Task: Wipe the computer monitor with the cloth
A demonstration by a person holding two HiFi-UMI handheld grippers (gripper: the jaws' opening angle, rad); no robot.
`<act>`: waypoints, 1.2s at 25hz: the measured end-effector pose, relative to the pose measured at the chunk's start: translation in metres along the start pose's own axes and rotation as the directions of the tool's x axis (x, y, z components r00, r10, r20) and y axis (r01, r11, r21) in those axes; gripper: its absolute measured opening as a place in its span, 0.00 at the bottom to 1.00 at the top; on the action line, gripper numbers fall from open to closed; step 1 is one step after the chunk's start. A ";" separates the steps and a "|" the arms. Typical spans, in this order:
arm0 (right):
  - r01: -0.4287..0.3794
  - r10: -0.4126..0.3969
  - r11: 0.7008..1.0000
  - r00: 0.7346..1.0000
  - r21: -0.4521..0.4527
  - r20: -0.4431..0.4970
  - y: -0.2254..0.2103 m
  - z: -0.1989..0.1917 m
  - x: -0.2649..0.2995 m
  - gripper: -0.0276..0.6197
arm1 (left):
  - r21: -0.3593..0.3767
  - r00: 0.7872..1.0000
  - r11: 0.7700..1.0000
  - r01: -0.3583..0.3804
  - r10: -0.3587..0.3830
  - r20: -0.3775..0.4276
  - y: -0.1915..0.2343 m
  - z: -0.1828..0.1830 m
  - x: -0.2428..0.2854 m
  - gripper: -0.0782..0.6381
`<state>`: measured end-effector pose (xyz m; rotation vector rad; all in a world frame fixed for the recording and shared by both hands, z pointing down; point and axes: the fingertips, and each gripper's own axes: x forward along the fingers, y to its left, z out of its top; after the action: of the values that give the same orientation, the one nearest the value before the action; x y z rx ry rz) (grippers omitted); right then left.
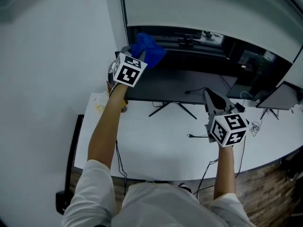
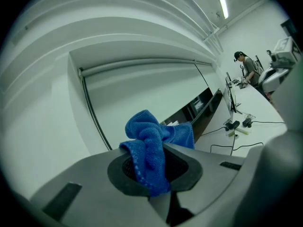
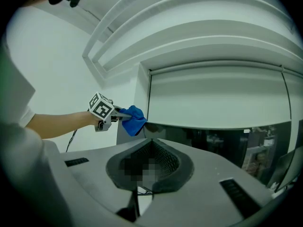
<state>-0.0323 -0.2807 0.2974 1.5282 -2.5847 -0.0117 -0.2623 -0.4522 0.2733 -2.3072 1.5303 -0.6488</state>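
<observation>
The dark computer monitor [image 1: 180,82] stands on a white desk [image 1: 156,145]. A bunched blue cloth [image 1: 147,48] rests against the monitor's upper left corner, and my left gripper [image 1: 137,55] is shut on it. In the left gripper view the cloth [image 2: 150,143] bulges out between the jaws of the left gripper [image 2: 158,178]. My right gripper [image 1: 209,96] hovers in front of the monitor's right half, shut and holding nothing. From the right gripper view [image 3: 142,174] I see the left gripper [image 3: 106,111], the cloth [image 3: 134,120] and the monitor's dark screen [image 3: 213,143].
A second monitor [image 1: 281,97] stands at the desk's right end. Black cables [image 1: 199,136] trail across the desk and over its front edge. A black post [image 1: 71,148] runs beside the desk's left edge. A person [image 2: 246,67] stands far off along the desk.
</observation>
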 end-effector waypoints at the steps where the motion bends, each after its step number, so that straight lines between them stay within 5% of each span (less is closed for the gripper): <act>1: -0.007 0.007 1.000 1.000 -0.012 -0.001 0.009 0.001 0.006 0.06 | -0.018 1.000 1.000 -0.009 0.009 0.002 0.011 -0.007 -0.004 0.20; 15: -0.073 0.073 0.997 0.997 -0.030 -0.020 0.081 0.002 0.078 0.06 | -0.184 0.995 0.978 -0.094 0.100 0.024 0.115 -0.085 -0.043 0.20; 30: -0.118 0.118 0.993 0.988 0.002 -0.100 0.104 -0.030 0.109 0.06 | -0.297 0.998 0.955 -0.019 0.001 -0.062 0.062 -0.183 -0.023 0.20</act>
<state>-0.1716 -0.3237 0.3474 1.3360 -2.5889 0.0704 -0.4141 -0.4554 0.3952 -2.5132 1.7735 -0.5210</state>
